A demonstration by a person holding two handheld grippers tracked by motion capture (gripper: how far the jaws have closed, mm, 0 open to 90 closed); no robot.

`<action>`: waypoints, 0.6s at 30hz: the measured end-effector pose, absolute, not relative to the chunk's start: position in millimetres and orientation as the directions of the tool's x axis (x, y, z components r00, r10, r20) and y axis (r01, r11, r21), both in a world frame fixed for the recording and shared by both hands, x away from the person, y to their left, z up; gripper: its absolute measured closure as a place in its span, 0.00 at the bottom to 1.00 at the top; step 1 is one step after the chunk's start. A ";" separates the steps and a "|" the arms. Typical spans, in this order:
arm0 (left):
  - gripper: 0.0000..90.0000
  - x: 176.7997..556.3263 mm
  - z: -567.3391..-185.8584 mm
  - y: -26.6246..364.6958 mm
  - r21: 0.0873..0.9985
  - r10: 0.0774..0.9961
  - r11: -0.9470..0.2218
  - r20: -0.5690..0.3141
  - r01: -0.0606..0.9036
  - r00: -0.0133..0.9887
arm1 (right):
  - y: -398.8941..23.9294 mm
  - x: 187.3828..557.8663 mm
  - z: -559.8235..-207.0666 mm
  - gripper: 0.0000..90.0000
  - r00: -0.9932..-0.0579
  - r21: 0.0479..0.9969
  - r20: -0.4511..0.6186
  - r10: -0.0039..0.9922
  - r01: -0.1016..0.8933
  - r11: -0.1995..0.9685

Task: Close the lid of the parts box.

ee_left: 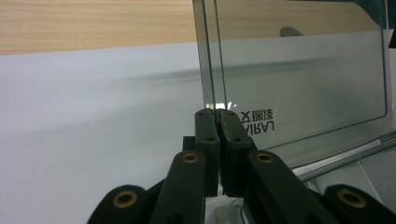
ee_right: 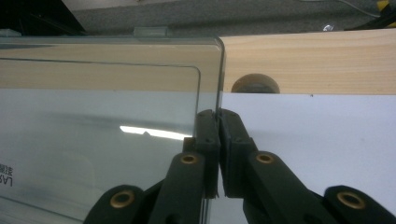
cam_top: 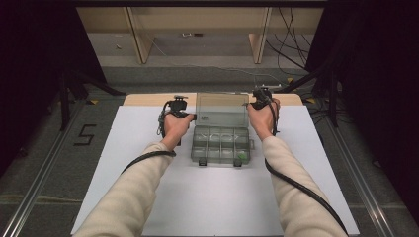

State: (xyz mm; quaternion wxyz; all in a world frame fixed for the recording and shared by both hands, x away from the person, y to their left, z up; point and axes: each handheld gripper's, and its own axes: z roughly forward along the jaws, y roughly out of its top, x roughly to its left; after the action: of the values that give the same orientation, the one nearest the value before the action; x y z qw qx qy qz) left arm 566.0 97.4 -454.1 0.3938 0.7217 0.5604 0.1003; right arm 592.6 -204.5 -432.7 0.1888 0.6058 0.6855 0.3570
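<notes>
On the left, the left gripper point(cam_top: 184, 111) sits at the left edge of the raised lid point(cam_top: 222, 109) of a clear plastic organiser box point(cam_top: 221, 144). In the left gripper view its jaws are pressed together, tips right at the lid's near edge point(ee_left: 208, 70); whether a sliver of that edge is pinched between them I cannot tell, but they touch it. The box stands in the middle of the table point(cam_top: 148, 197), toward its far side, base flat on the white sheet and lid standing nearly upright behind it.

On the right, the right gripper point(cam_top: 257, 98) mirrors this at the lid's right edge point(ee_right: 219, 70), jaws closed tight and tips meeting the edge just below its rounded upper corner.

My reading is that the step in hand is working the lid with both grippers, 1 on each side, either finishing the opening or about to swing it shut. The next move calls for both hands to travel together along the hinge arc, keeping even pressure so the thin lid does not twist or slip off the narrow tips.

Counted: 1 box, 1 lid, 2 latches on the front rim, roughly 8 compartments in the base, 1 small green item point(cam_top: 238, 161) in the front right one, 2 grippers.
</notes>
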 end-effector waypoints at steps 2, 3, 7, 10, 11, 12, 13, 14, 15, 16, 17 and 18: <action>0.96 566.0 -453.9 97.2 0.685 0.887 -0.081 -0.281 0.724 0.365 | -203.9 589.4 -430.5 0.98 -0.183 0.702 0.184 0.966 0.712 0.001; 0.96 566.1 -453.5 97.3 0.687 0.886 -0.094 -0.272 0.720 0.376 | -203.7 588.4 -429.9 0.98 -0.179 0.703 0.192 0.965 0.711 -0.009; 0.89 567.2 -450.3 95.4 0.711 0.880 -0.122 -0.245 0.693 0.406 | -202.3 584.8 -427.7 0.98 -0.184 0.728 0.187 0.965 0.685 -0.011; 0.83 569.8 -444.6 94.4 0.726 0.881 -0.124 -0.233 0.677 0.412 | -201.4 579.9 -424.1 0.98 -0.166 0.722 0.211 0.963 0.690 -0.039; 0.83 571.1 -442.5 94.4 0.732 0.878 -0.130 -0.228 0.669 0.420 | -202.5 578.3 -423.5 0.98 -0.181 0.725 0.202 0.963 0.688 -0.023; 0.84 572.1 -440.2 93.8 0.741 0.879 -0.127 -0.224 0.659 0.421 | -202.0 576.2 -422.2 0.98 -0.176 0.723 0.205 0.963 0.690 -0.028; 0.84 573.1 -437.7 94.2 0.743 0.879 -0.137 -0.214 0.655 0.426 | -201.7 575.4 -421.4 0.98 -0.175 0.731 0.202 0.964 0.682 -0.030; 0.84 574.4 -435.3 93.8 0.749 0.881 -0.133 -0.211 0.649 0.424 | -202.0 574.0 -420.6 0.98 -0.181 0.733 0.198 0.963 0.680 -0.023; 0.84 575.6 -432.4 94.3 0.754 0.881 -0.135 -0.205 0.643 0.426 | -201.6 572.7 -419.5 0.98 -0.182 0.734 0.200 0.963 0.678 -0.025; 0.84 576.6 -429.9 93.6 0.763 0.884 -0.120 -0.209 0.635 0.419 | -201.4 571.2 -418.1 0.98 -0.181 0.731 0.205 0.962 0.682 -0.027; 0.85 577.8 -427.2 94.0 0.766 0.883 -0.124 -0.205 0.631 0.422 | -200.9 570.7 -418.0 0.98 -0.180 0.740 0.204 0.962 0.672 -0.031; 0.86 579.0 -424.9 93.7 0.769 0.883 -0.122 -0.204 0.628 0.422 | -201.4 570.0 -417.3 0.98 -0.186 0.742 0.202 0.962 0.670 -0.026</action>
State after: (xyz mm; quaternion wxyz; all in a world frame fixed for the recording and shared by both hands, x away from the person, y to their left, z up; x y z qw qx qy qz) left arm 579.0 93.7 -424.9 0.4163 0.7332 0.5154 0.1535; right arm 570.0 -201.4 -417.3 0.1926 0.6082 0.6708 0.3782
